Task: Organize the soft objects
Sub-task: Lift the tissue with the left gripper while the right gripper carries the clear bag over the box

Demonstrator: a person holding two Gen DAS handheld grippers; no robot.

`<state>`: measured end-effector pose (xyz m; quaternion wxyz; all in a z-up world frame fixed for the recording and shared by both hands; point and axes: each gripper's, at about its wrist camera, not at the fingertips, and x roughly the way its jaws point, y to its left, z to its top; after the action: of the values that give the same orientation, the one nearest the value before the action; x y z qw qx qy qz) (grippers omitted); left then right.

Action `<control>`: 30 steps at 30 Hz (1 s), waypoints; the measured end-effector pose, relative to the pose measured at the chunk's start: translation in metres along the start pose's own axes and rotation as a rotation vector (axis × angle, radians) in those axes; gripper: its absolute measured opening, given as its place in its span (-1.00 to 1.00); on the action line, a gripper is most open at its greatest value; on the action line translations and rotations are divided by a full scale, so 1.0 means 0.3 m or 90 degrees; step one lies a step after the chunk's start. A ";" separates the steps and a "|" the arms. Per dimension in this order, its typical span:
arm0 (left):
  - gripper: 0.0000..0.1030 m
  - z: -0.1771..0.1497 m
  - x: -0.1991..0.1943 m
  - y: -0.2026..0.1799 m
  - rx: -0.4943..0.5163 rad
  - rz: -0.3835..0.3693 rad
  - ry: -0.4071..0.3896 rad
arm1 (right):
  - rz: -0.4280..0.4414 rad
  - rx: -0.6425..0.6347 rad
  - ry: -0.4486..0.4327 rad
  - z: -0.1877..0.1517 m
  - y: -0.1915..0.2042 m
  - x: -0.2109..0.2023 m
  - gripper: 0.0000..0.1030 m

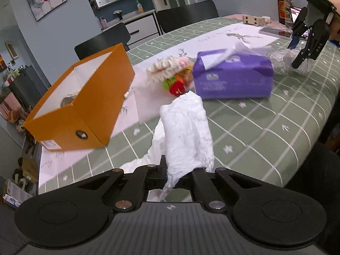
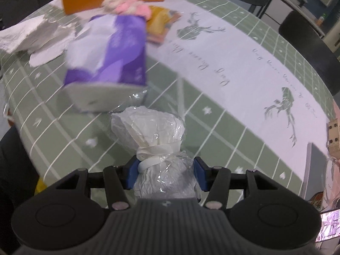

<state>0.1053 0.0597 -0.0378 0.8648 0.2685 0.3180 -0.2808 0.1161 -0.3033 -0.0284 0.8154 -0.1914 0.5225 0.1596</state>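
Down at six o'clock of the left wrist view, the left gripper (image 1: 170,170) is pressed together on a limp white tissue (image 1: 187,131) that sags toward the green tablecloth (image 1: 265,127) — it could slip free or snag before reaching the orange box (image 1: 85,110) at nine o'clock. From the right wrist view, the right gripper (image 2: 165,174) pinches a slick plastic-wrapped bundle (image 2: 157,148) — it may squirt out, or clip the purple tissue pack (image 2: 110,55) at eleven o'clock.

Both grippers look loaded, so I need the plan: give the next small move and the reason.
Probably carry the crumpled white tissue, pinched in the shut left gripper, over the open orange cardboard box and release it there. The box lies close by on the green checked tablecloth, while the right gripper is clamped on its clear plastic-wrapped white bundle.
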 end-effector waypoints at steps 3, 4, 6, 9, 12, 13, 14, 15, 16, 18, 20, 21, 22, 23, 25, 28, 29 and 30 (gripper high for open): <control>-0.96 -0.022 -0.033 -0.012 -0.002 -0.003 -0.005 | 0.000 -0.021 0.012 -0.026 0.048 -0.014 0.05; -0.96 -0.026 -0.042 -0.014 -0.002 -0.004 -0.008 | 0.002 -0.028 0.015 -0.035 0.069 -0.022 0.05; -0.96 -0.030 -0.056 -0.019 -0.002 -0.004 -0.014 | 0.013 -0.038 0.014 -0.042 0.107 -0.040 0.05; -0.96 -0.031 -0.078 -0.015 -0.006 -0.004 -0.024 | 0.033 -0.069 0.011 -0.034 0.190 -0.068 0.05; -0.96 -0.030 -0.103 -0.011 -0.008 -0.002 -0.036 | 0.067 -0.105 0.004 -0.009 0.286 -0.084 0.05; -0.96 -0.029 -0.113 -0.009 -0.009 -0.001 -0.041 | 0.076 -0.117 -0.001 0.004 0.320 -0.090 0.05; -0.96 -0.027 -0.120 -0.007 -0.009 0.000 -0.046 | 0.085 -0.130 -0.007 0.024 0.355 -0.092 0.05; -0.96 -0.024 -0.127 -0.004 -0.011 0.001 -0.052 | 0.093 -0.141 -0.011 0.040 0.381 -0.092 0.05; -0.96 -0.019 -0.135 0.000 -0.013 0.000 -0.057 | 0.104 -0.153 -0.017 0.063 0.416 -0.093 0.05; -0.96 -0.011 -0.149 0.006 -0.012 0.002 -0.067 | 0.125 -0.173 -0.030 0.120 0.477 -0.092 0.05; -0.96 0.000 -0.165 0.022 -0.011 0.009 -0.075 | 0.136 -0.191 -0.045 0.177 0.525 -0.092 0.05; -0.96 0.007 -0.174 0.033 -0.013 0.012 -0.080 | 0.141 -0.201 -0.053 0.214 0.543 -0.090 0.05; -0.96 0.016 -0.185 0.048 -0.015 0.016 -0.085 | 0.147 -0.211 -0.062 0.248 0.564 -0.092 0.05; -0.96 0.024 -0.194 0.063 -0.017 0.020 -0.090 | 0.153 -0.221 -0.070 0.281 0.583 -0.096 0.05; -0.96 0.050 -0.215 0.095 -0.015 0.030 -0.101 | 0.162 -0.236 -0.085 0.340 0.616 -0.101 0.05; -0.96 0.102 -0.235 0.136 0.003 0.055 -0.116 | 0.163 -0.257 -0.103 0.426 0.643 -0.109 0.05; -0.96 0.126 -0.240 0.154 0.009 0.062 -0.121 | 0.162 -0.261 -0.107 0.451 0.650 -0.110 0.05; -0.96 0.151 -0.246 0.169 0.014 0.071 -0.126 | 0.160 -0.266 -0.111 0.482 0.652 -0.112 0.05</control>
<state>0.1094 0.0893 0.0580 0.9032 0.2662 0.2126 -0.2612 0.1269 -0.0648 0.0291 0.7740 -0.2751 0.4253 0.3799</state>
